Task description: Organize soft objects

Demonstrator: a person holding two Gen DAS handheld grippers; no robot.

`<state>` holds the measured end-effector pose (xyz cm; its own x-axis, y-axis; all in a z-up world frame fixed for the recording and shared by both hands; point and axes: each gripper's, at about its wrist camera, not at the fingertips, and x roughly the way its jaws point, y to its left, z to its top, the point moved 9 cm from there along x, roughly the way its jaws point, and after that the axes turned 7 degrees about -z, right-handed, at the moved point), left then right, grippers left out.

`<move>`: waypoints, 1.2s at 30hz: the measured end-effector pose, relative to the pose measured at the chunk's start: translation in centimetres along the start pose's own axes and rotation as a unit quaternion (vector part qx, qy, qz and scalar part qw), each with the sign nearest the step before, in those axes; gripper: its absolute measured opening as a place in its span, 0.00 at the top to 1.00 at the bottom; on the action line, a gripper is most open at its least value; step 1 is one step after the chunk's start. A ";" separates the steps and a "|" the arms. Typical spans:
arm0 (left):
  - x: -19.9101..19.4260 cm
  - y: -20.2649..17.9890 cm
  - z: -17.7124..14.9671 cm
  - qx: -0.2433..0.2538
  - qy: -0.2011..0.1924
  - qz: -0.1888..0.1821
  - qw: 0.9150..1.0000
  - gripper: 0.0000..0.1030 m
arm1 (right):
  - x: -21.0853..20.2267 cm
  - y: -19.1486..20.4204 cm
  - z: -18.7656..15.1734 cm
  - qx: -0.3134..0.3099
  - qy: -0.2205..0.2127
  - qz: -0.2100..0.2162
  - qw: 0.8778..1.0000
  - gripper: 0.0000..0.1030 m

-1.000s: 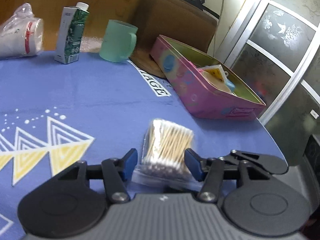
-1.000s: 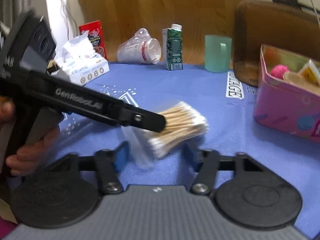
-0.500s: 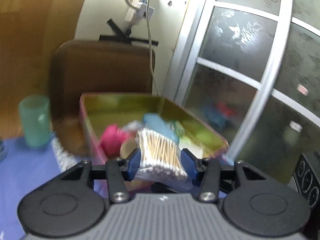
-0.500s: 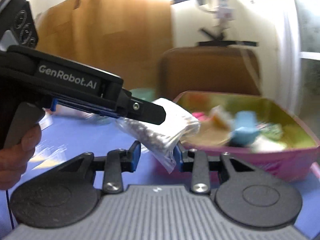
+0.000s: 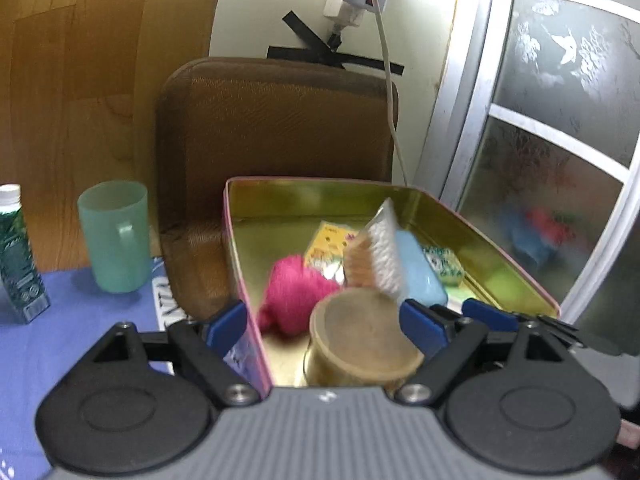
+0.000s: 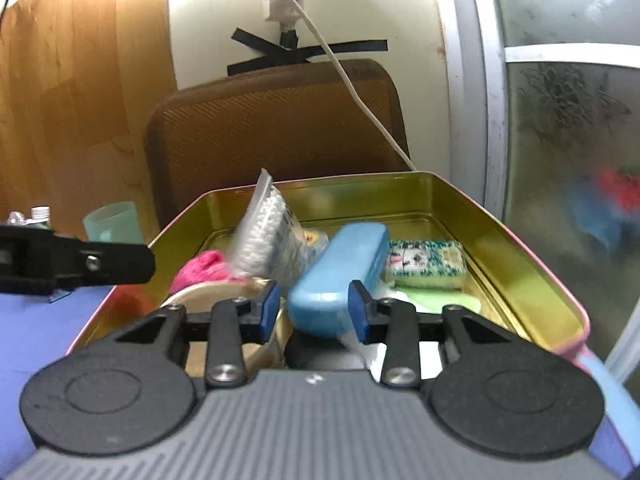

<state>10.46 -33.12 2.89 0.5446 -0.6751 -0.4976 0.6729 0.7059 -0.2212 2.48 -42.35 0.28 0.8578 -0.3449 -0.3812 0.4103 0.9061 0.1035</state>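
The clear bag of cotton swabs stands tilted inside the pink tin with a gold inside, free of both grippers; it also shows in the right wrist view. My left gripper is open at the tin's near end, over a roll of tape. My right gripper is open, its pads either side of a blue case in the tin. A pink yarn ball, a yellow packet and a patterned sponge lie in the tin.
A green cup and a green carton stand on the blue tablecloth to the left. A brown chair back stands behind the tin. A glass door is at the right. The left gripper's finger crosses the right wrist view.
Both grippers held the swab bag over the tin half a second ago. Both have opened and the bag has dropped into the tin.
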 end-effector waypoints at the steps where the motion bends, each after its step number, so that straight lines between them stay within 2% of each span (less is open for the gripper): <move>1: -0.5 0.0 -0.4 0.002 0.003 0.000 1.000 0.16 | -0.4 0.2 -0.2 0.003 -0.005 0.004 1.000 0.61; 7: -3.6 -1.0 -2.4 0.043 0.009 0.015 0.999 0.15 | -4.8 0.8 -1.4 0.050 -0.034 0.023 0.998 0.59; 8: -4.2 -1.0 -2.8 0.049 0.010 0.020 0.999 0.14 | -5.6 0.8 -1.5 0.058 -0.038 0.021 0.997 0.56; 13: -7.3 -0.1 -4.5 0.071 0.014 0.053 0.996 0.00 | -8.6 0.7 -2.6 0.091 -0.044 0.022 0.995 0.53; 15: -8.4 0.3 -5.3 0.076 0.016 0.070 0.994 0.00 | -9.4 1.0 -3.3 0.100 -0.034 0.028 0.994 0.53; 22: -11.1 2.3 -7.9 0.051 0.034 0.106 0.992 0.00 | -10.5 3.8 -4.8 0.118 0.013 0.067 0.991 0.52; 28: -12.4 3.9 -9.3 0.038 0.044 0.124 0.991 0.00 | -12.0 6.1 -4.9 0.104 0.012 0.079 0.991 0.42; 36: -13.5 5.0 -10.1 0.029 0.042 0.132 0.990 0.00 | -12.9 7.5 -4.5 0.097 0.006 0.082 0.992 0.42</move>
<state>1.38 -18.35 0.02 0.6631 -0.4464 -0.6009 0.5415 0.8403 -0.0268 -6.93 -30.04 1.84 0.9146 -0.1932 -0.3552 0.3186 0.8853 0.3388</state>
